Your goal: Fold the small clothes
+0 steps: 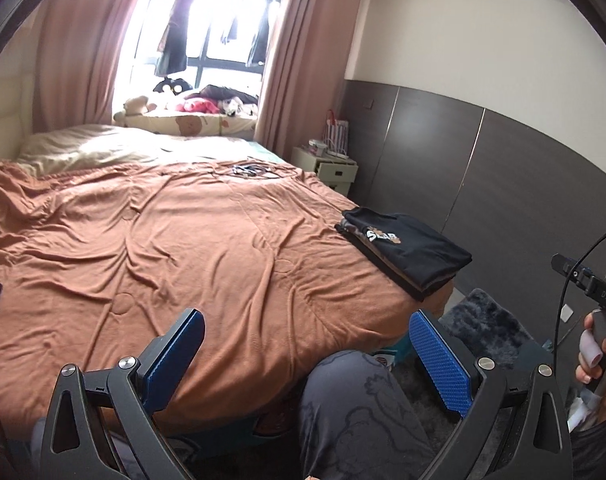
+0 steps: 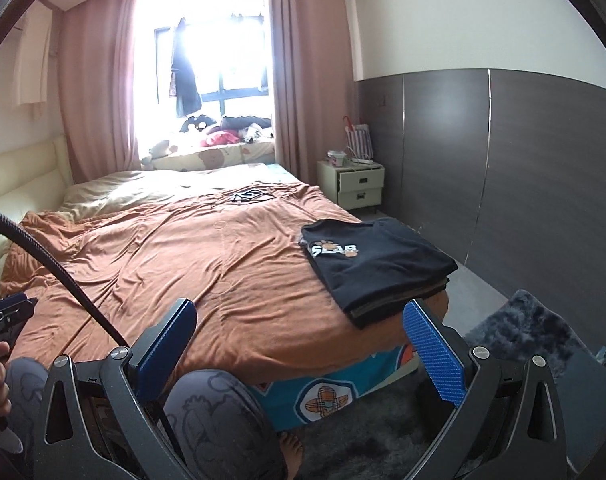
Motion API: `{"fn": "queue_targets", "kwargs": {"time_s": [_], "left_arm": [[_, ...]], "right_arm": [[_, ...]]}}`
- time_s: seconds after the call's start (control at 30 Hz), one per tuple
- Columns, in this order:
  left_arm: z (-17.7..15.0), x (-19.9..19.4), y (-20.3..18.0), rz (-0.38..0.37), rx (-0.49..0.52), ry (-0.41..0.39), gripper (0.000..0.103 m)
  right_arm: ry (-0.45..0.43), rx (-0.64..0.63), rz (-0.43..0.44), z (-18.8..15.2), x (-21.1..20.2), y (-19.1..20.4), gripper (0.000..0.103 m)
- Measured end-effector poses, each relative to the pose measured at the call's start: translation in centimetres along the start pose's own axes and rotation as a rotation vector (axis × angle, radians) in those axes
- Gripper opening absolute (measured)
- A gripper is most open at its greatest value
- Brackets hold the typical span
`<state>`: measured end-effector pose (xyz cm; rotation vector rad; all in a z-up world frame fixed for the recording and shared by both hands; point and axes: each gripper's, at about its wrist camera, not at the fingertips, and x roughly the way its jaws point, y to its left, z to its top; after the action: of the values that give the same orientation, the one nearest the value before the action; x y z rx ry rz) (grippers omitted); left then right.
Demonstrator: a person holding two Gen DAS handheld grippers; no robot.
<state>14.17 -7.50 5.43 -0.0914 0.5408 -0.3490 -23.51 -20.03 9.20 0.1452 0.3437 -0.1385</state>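
Black folded stack (image 2: 377,264) sits at the bed corner (image 2: 423,320) (looks finished). Both claws, left gripper (image 1: 307,354) and right gripper (image 2: 299,346), gape wide and empty. Next garment: pinch corners, fold flat mid-blanket (image 1: 183,248).

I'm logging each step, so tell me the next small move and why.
Probably swing left to look for an unfolded garment. Both grippers, left and right, hang open and empty, and the only clothes on the blanket are the folded stack at its right edge.
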Motion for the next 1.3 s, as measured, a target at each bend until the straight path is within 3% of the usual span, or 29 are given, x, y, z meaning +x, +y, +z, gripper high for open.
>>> {"fn": "queue_targets", "kwargs": {"time_s": [0.33, 0.53, 0.6, 0.7, 0.83, 1.03, 1.3], "left_arm": [[-3.9, -6.4, -0.8, 0.091, 0.007, -0.123, 0.103], [-5.8, -8.7, -1.6, 0.143, 0.049, -0.154, 0.103], [-6.5, -9.3, -1.6, 0.115, 0.040, -0.156, 0.103], [-7.5, -10.3, -1.9, 0.143, 0.052, -0.179, 0.103], [-8.4, -11.0, -1.3, 0.142, 0.031, -0.177, 0.103], [-9.4, -11.2, -0.2, 0.199, 0.042, -0.173, 0.103], [-10.0, -11.4, 0.6, 0.201, 0.026, -0.167, 0.103]], "right_arm": [[-0.046, 0.001, 0.049, -4.2, -4.1, -0.3, 0.103], [-0.041, -0.041, 0.060, -6.0, -5.2, -0.2, 0.103], [-0.044, -0.041, 0.075, -6.4, -5.5, -0.3, 0.103], [-0.040, -0.041, 0.072, -7.1, -6.3, -0.6, 0.103], [-0.045, -0.045, 0.070, -7.7, -7.1, -0.7, 0.103], [-0.053, -0.061, 0.089, -8.9, -7.9, -0.7, 0.103], [-0.029, -0.056, 0.097, -9.7, -7.7, 0.0, 0.103]]}}
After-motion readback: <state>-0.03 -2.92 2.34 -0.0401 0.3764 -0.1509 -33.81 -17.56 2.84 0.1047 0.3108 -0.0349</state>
